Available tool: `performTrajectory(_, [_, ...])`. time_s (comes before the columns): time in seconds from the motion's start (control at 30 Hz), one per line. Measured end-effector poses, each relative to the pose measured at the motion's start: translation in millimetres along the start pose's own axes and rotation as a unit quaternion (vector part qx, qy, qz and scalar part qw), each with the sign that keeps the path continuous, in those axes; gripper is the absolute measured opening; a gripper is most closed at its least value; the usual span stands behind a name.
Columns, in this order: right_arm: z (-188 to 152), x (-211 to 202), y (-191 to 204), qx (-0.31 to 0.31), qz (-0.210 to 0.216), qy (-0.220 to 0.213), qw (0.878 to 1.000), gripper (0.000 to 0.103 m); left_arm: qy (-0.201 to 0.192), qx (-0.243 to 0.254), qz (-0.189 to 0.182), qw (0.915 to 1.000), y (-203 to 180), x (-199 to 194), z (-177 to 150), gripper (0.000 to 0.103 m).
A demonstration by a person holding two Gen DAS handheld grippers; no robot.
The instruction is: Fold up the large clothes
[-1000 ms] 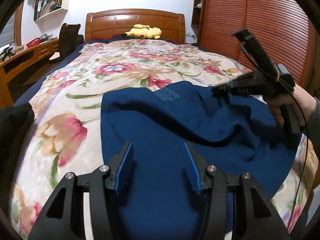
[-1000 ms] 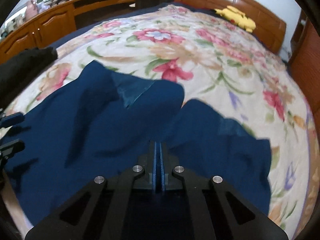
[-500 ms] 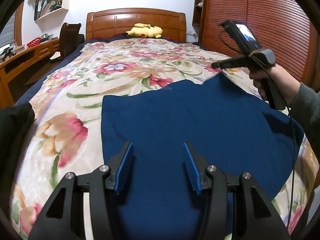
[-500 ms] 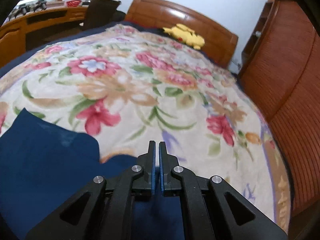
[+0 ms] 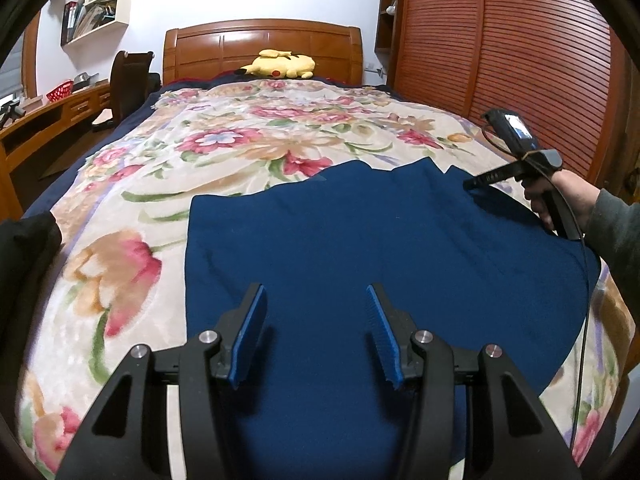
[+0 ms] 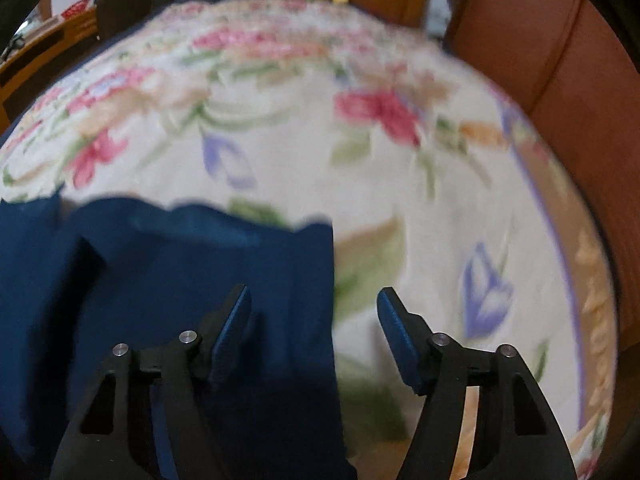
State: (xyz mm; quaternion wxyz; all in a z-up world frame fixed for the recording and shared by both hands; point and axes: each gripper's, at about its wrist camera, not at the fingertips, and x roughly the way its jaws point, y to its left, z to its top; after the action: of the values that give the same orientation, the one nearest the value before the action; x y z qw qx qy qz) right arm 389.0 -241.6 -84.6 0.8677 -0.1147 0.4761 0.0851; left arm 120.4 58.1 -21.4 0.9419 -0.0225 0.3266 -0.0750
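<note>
- Navy garment [image 5: 360, 264]: one large dark-blue piece, spread flat on the near half of the bed; its far edge runs uneven across the floral cover, its right edge lies near the bed's right side. In the right wrist view, which is blurred, the same cloth [image 6: 168, 288] fills the lower left, with its right edge running down between the tongs.
- Left tongs [image 5: 316, 332]: blue-padded, set apart, poised over the near part of the garment; nothing pressed between the pads.
- Right tongs [image 6: 314, 336]: jaws have just been opening and now stand apart; the left finger is over the blue cloth, the right one over the bedspread; pads press on nothing. From the left wrist view, the right tongs [image 5: 470, 183] sit at the garment's far right corner, held by a hand [image 5: 560, 196] in a grey sleeve [image 5: 616, 232], with a cable hanging down.
- Bed [image 5: 168, 184]: floral bedspread in cream, pink and green; wooden headboard [image 5: 262, 46].
- Yellow plush toy [image 5: 280, 65]: lying at the headboard.
- Slatted wooden wardrobe [image 5: 520, 60]: along the right.
- Desk [image 5: 44, 116] and dark chair [image 5: 128, 80]: to the left of the bed.
- Dark cloth [image 5: 24, 256]: at the bed's left edge.
</note>
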Motion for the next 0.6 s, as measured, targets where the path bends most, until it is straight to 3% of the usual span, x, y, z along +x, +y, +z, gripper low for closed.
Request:
performTrajectory(0.07, [-5, 6, 0, -0.005, 0.01, 0.007, 1.0, 0.039, 0.003, 0.0, 0.0, 1.0, 0, 3, -1, 0.05])
performTrajectory(0.1, [-7, 6, 2, -0.013, 0.023, 0.008, 1.0, 0.01, 0.005, 0.0, 0.0, 1.0, 0, 4, -1, 0.05])
performTrajectory(0.13, [-8, 2, 6, -0.028, 0.024, 0.001, 0.999, 0.001, 0.006, 0.001, 0.001, 1.0, 0, 5, -1, 0.05])
performTrajectory(0.23, [-10, -21, 10, -0.057, -0.006, -0.045, 0.997, 0.0, 0.01, 0.0, 0.004, 0.9999, 1, 7, -2, 0.05])
performTrajectory(0.3, [-7, -42, -4, -0.037, -0.046, -0.083, 0.995, 0.0, 0.011, 0.001, 0.006, 0.9999, 0, 7, -3, 0.05])
performTrajectory(0.37, [-5, -48, -22, -0.01, -0.096, -0.077, 0.992, 0.0, 0.011, 0.0, 0.01, 0.9999, 0, 7, -4, 0.05])
performTrajectory(0.43, [-8, -43, -32, 0.004, -0.106, -0.053, 0.993, 0.0, 0.009, 0.0, 0.009, 0.9999, 1, 5, -5, 0.05])
performTrajectory(0.53, [-14, -47, -22, -0.019, -0.13, -0.053, 0.99, 0.001, 0.006, -0.004, 0.008, 0.9999, 2, 3, -5, 0.05])
performTrajectory(0.6, [-18, -53, -19, -0.022, -0.14, -0.057, 0.988, 0.012, 0.005, -0.004, 0.006, 1.0, 2, 0, -4, 0.05])
